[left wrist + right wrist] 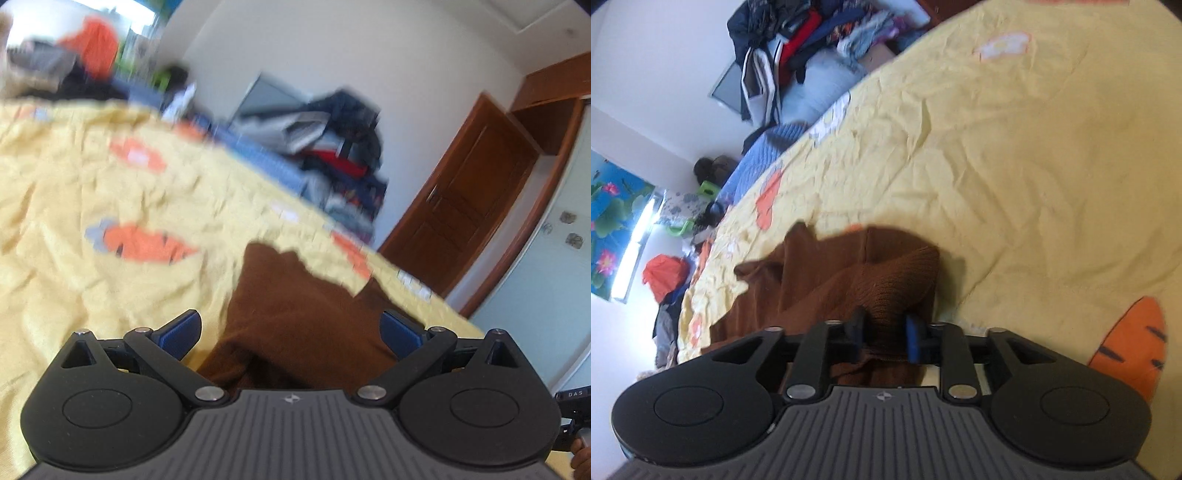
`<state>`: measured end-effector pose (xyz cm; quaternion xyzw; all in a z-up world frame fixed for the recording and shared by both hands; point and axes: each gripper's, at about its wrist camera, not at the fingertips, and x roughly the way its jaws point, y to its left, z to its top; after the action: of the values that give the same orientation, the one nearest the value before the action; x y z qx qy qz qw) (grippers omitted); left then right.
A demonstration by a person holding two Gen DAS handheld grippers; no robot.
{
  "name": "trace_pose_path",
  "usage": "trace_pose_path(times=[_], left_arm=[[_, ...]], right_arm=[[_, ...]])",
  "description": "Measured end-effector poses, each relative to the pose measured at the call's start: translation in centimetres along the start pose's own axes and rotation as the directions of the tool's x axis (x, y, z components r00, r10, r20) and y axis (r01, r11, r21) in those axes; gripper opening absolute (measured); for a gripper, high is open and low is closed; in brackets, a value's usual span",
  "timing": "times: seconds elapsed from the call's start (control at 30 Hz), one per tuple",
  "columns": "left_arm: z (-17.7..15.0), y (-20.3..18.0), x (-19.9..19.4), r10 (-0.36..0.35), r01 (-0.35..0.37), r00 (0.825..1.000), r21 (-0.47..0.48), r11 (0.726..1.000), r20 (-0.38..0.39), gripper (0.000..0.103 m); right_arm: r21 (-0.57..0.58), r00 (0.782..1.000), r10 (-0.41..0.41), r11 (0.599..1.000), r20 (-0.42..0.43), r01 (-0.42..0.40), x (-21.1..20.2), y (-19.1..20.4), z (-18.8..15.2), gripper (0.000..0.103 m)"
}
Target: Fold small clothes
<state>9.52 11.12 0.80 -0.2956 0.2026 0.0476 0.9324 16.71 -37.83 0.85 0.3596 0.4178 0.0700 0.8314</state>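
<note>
I'm seeing the right gripper [884,338] pinching a bunched fold of the brown knit garment [849,280], lower centre of frame, rest trailing left over the yellow carrot-print sheet [1015,147]. Left gripper [291,332] is gaping wide, garment [295,314] lying between its fingers. Left view is blurring.

Both grippers, left gripper [291,332] and right gripper [884,334], are showing black linkages, silver screws, blue pads [183,332] and ribbed grey bodies.

"DAS" on a black device [574,397] at right edge
</note>
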Motion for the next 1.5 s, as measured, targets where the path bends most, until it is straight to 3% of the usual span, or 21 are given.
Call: trace_pose_path(times=[0.07, 0.13, 0.2, 0.27, 0.3, 0.37, 0.4, 0.43, 0.53, 0.63, 0.73, 0.87, 0.97, 1.0, 1.03, 1.1, 1.23, 1.3, 1.37, 1.4, 1.5], left_arm=[[1.5, 1.3, -0.1, 0.006, -0.007, 1.000, -0.097, 0.995, -0.007, 0.103], [3.5, 2.9, 0.7, -0.002, -0.001, 1.000, -0.204, 0.979, -0.014, 0.103], [5.3, 3.7, 3.4, 0.019, -0.045, 0.994, -0.241, 0.970, -0.111, 0.103], [6.1, 3.6, 6.4, 0.015, -0.062, 0.972, -0.193, 0.979, -0.236, 0.102], [6.4, 2.8, 6.9, 0.024, -0.058, 0.972, -0.137, 0.989, -0.233, 0.098], [6.7, 1.3, 8.2, -0.007, -0.010, 0.958, -0.060, 0.998, -0.288, 0.068], [6.6, 0.5, 8.9, -0.019, 0.014, 0.944, -0.019, 1.000, -0.329, 0.031], [6.5, -0.5, 9.3, 0.008, 0.012, 0.938, 0.054, 0.998, -0.347, 0.011], [6.4, -2.8, 8.7, 0.098, -0.021, 0.962, 0.290, 0.957, -0.254, 0.005], [7.4, -3.0, 7.7, 0.116, -0.050, 0.981, 0.379, 0.924, -0.155, 0.005], [5.8, -1.0, 9.9, 0.214, -0.105, 0.947, 0.400, 0.911, -0.238, 0.005], [4.2, -1.0, 8.5, 0.217, -0.118, 0.963, 0.480, 0.869, -0.156, 0.012], [4.6, -2.6, 5.8, 0.300, -0.244, 0.954, 0.516, 0.821, -0.026, 0.030], [4.6, -3.3, 4.5, 0.281, -0.256, 0.959, 0.522, 0.813, 0.032, 0.046], [4.6, -4.0, 3.5, 0.229, -0.231, 0.971, 0.534, 0.813, 0.071, 0.072], [3.6, -5.6, 2.2, 0.113, -0.159, 0.987, 0.569, 0.807, 0.115, 0.094], [0.4, -7.6, 4.5, 0.092, -0.049, 0.995, 0.657, 0.752, -0.031, 0.094], [-0.6, -6.5, 6.4, 0.133, -0.012, 0.982, 0.651, 0.759, -0.137, 0.093], [0.5, -4.8, 7.6, 0.124, 0.019, 0.970, 0.568, 0.823, -0.211, 0.094], [1.2, -4.1, 8.2, 0.144, 0.000, 0.965, 0.549, 0.836, -0.219, 0.095], [1.7, -4.4, 8.4, 0.165, -0.005, 0.963, 0.600, 0.800, -0.213, 0.097]], right_arm=[[-0.085, 0.990, -0.093, 0.991, 0.106, 0.103, -2.1, 1.3, 0.1, 0.051], [-0.218, 0.960, -0.173, 0.951, 0.220, 0.221, -3.5, 3.2, -0.3, 0.052], [-0.324, 0.962, -0.146, 0.921, 0.231, 0.218, -3.2, 5.0, -1.1, 0.052], [-0.389, 0.978, -0.099, 0.906, 0.185, 0.166, -1.9, 6.4, -1.9, 0.057], [-0.413, 0.983, -0.091, 0.898, 0.162, 0.151, -1.0, 7.0, -2.3, 0.060], [-0.457, 0.986, -0.120, 0.874, 0.120, 0.162, 1.1, 7.7, -3.2, 0.061], [-0.471, 0.983, -0.153, 0.864, 0.098, 0.181, 2.5, 7.7, -3.6, 0.061], [-0.478, 0.980, -0.180, 0.855, 0.088, 0.200, 3.3, 7.4, -4.0, 0.061], [-0.516, 0.977, -0.162, 0.831, 0.137, 0.210, 3.5, 7.4, -5.3, 0.070], [-0.565, 0.975, -0.171, 0.795, 0.143, 0.223, 3.5, 7.7, -6.2, 0.075], [-0.581, 0.974, -0.166, 0.783, 0.153, 0.224, 3.6, 7.9, -6.9, 0.087], [-0.650, 0.965, -0.196, 0.713, 0.176, 0.264, 5.1, 9.1, -8.5, 0.103], [-0.613, 0.965, -0.204, 0.745, 0.168, 0.264, 4.0, 10.0, -8.2, 0.096], [-0.584, 0.971, -0.170, 0.777, 0.169, 0.237, 3.0, 10.2, -8.0, 0.096], [-0.559, 0.980, -0.109, 0.808, 0.168, 0.186, 1.9, 10.3, -7.9, 0.096], [-0.537, 0.982, -0.038, 0.832, 0.188, 0.135, 0.9, 10.9, -7.8, 0.099], [-0.585, 0.971, -0.150, 0.777, 0.186, 0.232, 3.6, 12.1, -8.5, 0.099], [-0.596, 0.959, -0.227, 0.750, 0.172, 0.285, 5.4, 11.4, -9.2, 0.102], [-0.653, 0.955, -0.193, 0.697, 0.227, 0.296, 5.6, 10.6, -10.7, 0.103], [-0.652, 0.956, -0.159, 0.702, 0.248, 0.286, 5.3, 10.0, -11.0, 0.103], [-0.657, 0.957, -0.166, 0.698, 0.239, 0.285, 5.3, 10.2, -10.8, 0.103]])
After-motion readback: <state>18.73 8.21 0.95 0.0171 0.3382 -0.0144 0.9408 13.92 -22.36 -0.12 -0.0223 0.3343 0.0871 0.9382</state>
